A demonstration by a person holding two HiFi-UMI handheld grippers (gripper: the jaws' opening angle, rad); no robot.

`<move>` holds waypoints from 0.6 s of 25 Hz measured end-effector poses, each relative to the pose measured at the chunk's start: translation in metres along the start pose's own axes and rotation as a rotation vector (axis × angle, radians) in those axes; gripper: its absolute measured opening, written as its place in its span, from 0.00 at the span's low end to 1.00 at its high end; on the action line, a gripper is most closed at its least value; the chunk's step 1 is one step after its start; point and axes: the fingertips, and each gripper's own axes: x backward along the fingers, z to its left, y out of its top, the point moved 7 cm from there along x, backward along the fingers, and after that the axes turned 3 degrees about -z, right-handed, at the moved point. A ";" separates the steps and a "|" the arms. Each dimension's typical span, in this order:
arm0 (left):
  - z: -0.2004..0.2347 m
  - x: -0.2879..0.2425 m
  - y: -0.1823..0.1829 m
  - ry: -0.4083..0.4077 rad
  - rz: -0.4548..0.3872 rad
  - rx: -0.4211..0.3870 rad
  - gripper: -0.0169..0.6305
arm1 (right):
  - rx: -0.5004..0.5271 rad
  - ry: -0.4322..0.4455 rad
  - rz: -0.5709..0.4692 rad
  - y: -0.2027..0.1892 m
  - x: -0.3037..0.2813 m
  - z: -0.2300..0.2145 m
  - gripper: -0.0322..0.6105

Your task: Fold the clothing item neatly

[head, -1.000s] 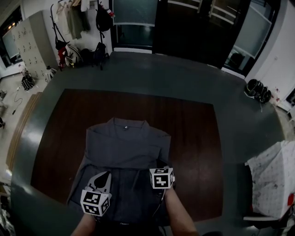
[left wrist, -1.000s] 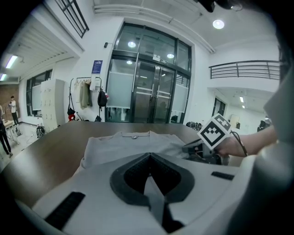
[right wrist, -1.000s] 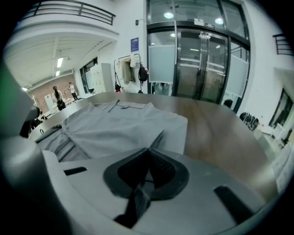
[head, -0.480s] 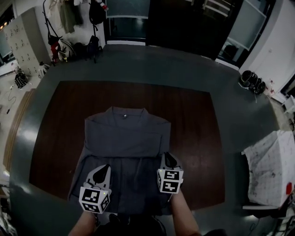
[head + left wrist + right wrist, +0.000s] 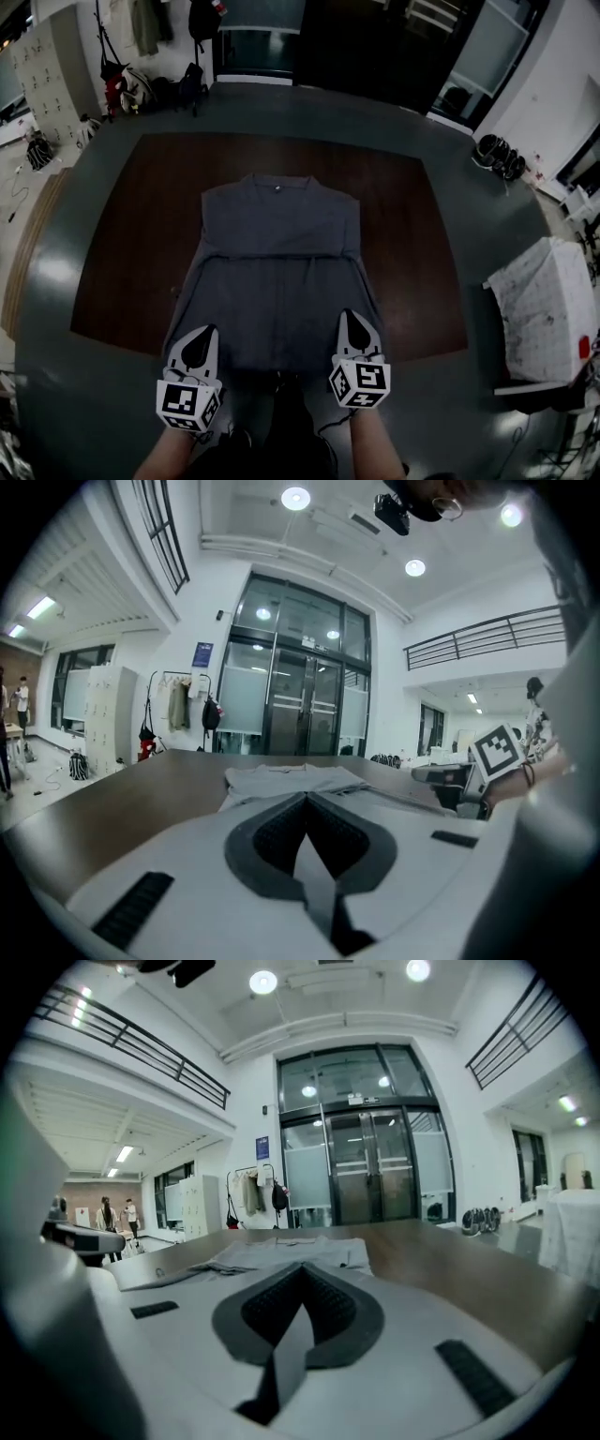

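on one dark brown wooden table (image 5: 131, 234) lies one grey collared shirt (image 5: 281, 253), spread flat, collar far, hem at near edge. two grippers at the hem: left gripper (image 5: 201, 334) jaws pinched on its left corner, right gripper (image 5: 349, 319) jaws just closed, pinching the right corner.

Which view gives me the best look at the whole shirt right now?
The head view: the shirt lies in full on the table. Both gripper views see it only flat and foreshortened beyond the jaws.
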 end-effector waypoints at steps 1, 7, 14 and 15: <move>0.000 0.019 -0.008 -0.008 0.002 0.009 0.04 | -0.003 -0.014 -0.005 -0.005 0.022 0.003 0.03; -0.016 0.104 -0.046 -0.123 0.008 -0.002 0.04 | 0.017 -0.177 0.044 -0.047 0.144 0.001 0.03; -0.015 0.143 -0.097 -0.079 0.009 -0.016 0.04 | -0.057 -0.339 0.064 -0.112 0.215 -0.017 0.04; -0.016 0.143 -0.104 -0.084 0.011 -0.019 0.04 | -0.056 -0.353 0.081 -0.120 0.218 -0.020 0.04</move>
